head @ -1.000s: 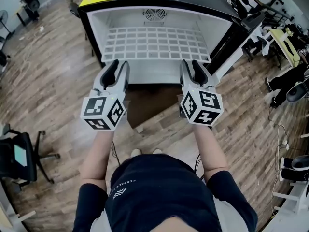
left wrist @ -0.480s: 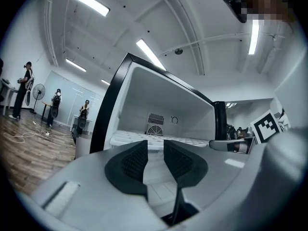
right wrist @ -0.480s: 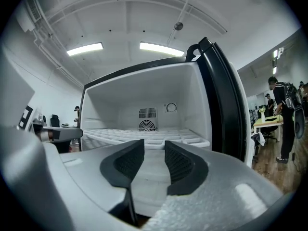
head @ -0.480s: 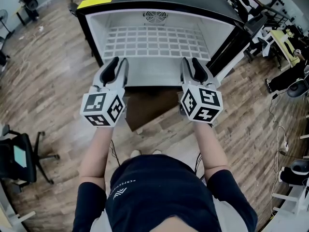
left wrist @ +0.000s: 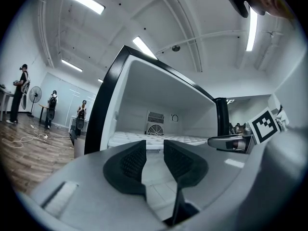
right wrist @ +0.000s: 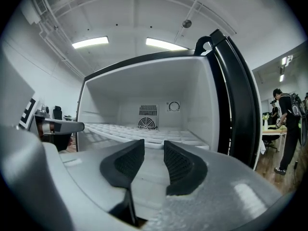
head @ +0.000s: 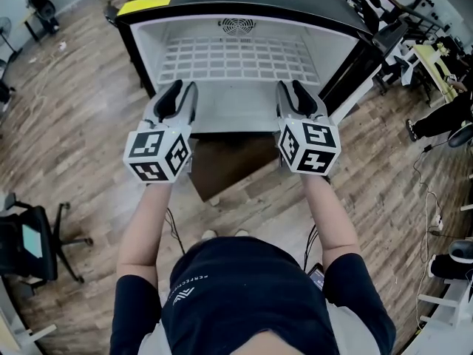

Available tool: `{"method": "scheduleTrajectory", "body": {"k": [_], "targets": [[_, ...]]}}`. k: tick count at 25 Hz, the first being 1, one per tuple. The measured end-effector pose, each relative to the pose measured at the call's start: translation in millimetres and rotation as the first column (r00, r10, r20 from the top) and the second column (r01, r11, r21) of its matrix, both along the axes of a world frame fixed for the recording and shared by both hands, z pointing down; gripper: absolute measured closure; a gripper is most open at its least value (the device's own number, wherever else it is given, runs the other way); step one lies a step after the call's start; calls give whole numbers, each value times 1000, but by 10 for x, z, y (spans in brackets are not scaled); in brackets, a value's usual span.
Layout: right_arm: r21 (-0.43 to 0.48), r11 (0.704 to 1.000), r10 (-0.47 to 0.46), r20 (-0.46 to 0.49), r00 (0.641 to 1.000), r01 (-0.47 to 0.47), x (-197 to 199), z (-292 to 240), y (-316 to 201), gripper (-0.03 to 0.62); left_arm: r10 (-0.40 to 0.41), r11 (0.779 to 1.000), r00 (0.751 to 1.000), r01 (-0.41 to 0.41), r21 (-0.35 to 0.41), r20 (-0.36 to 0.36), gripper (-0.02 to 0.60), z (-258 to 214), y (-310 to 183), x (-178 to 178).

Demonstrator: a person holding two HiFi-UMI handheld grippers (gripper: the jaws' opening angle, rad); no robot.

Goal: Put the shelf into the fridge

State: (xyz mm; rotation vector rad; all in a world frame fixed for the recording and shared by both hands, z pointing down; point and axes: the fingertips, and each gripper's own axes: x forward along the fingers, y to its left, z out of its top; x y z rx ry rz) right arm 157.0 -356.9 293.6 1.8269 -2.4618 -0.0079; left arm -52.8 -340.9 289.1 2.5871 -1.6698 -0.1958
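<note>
1. Standing apart and empty, the jaws of the left gripper (left wrist: 154, 146) grasp nothing. Only the fridge interior shows through the gap between the black ribbed pads (left wrist: 129, 163).
2. The jaws of the right gripper (right wrist: 154, 146) have just been closing slightly, yet they are released, with nothing between them.
3. Both grippers are held level and side by side, aimed at the open front of the black-cased, white-lined fridge (head: 336, 43). Judged reason: the hands are clear of the load, which fits a finished placing.
4. The task item, a white wire-grid shelf (head: 236, 54), lies inside the fridge. It spans from side wall to side wall and is apart from both sets of jaws.
5. Only the head view shows the left gripper (head: 183, 93) and right gripper (head: 290, 91) together. It also shows the person's arms and the brown wood-plank floor (head: 74, 124) around the fridge.
6. Only the gripper views show the shelf (right wrist: 125, 131) from its front edge, lying level partway up the cavity. The round fan grille (right wrist: 146, 123) sits on the rear wall behind it.
7. Not determinable in any view: whether the shelf edges are seated on side supports.
</note>
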Motion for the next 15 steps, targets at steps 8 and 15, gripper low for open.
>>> {"method": "scheduleTrajectory", "body": {"k": [8,15], "targets": [[-59,997,-48,-3,999,48,18,-6,-133,480,19,1000,999,-18,-20,44,459,5,-127,12],[-67,997,-47,-17,999,46,18,8,-205,485,13,1000,998,-12,-17,54,465,20,-201,5]]}}
